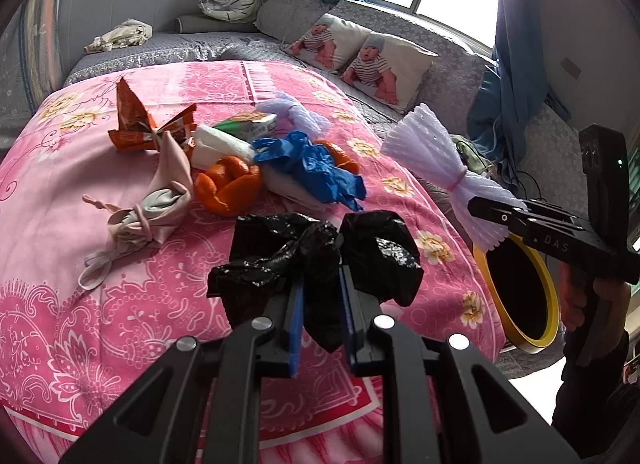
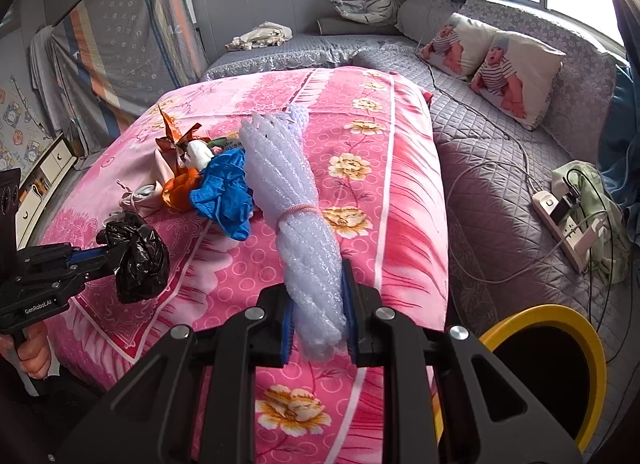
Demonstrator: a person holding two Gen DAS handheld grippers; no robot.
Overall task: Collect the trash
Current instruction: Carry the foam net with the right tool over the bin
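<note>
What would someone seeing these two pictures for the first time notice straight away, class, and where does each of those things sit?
First, the bright pink floral blanket covering the bed, with a heap of trash at its middle: orange peel, a blue glove and an orange wrapper. Next, the left tool shut on a crumpled black plastic bag, and the right tool shut on a white foam net bundle. A yellow-rimmed bin stands open beside the bed.
</note>
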